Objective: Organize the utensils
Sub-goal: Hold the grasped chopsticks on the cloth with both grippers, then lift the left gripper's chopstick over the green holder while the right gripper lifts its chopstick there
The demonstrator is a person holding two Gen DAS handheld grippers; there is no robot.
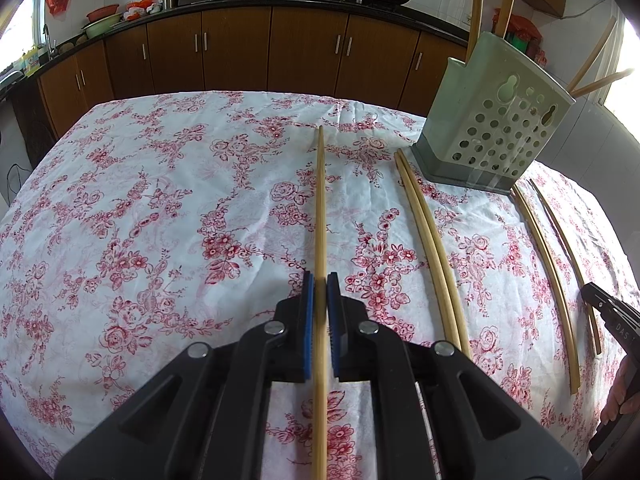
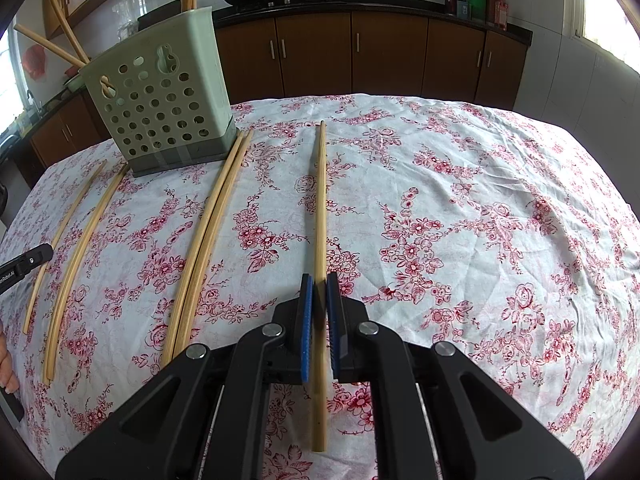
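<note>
each tool [image 1: 320, 280] [image 2: 319, 280] pinches its own chopstick [image 1: 320, 208] [image 2: 320, 200] (both lying on cloth).

**Materials and surfaces on the table**

The tablecloth [image 1: 160, 200] is thin cloth, matt and a little wrinkled, white with a printed red flower pattern. The chopsticks [image 1: 320, 208] look like pale wood or bamboo, smooth, with a soft sheen. The utensil holder [image 1: 492, 128] is pale green plastic, matt, with round holes, on a darker grey base. The left gripper [image 1: 320, 284] is matt black plastic with shiny metal bolts and blue ribbed pads [image 1: 307, 292], which look like rubber. The cabinets [image 1: 240, 48] are brown wood with metal handles.
</note>
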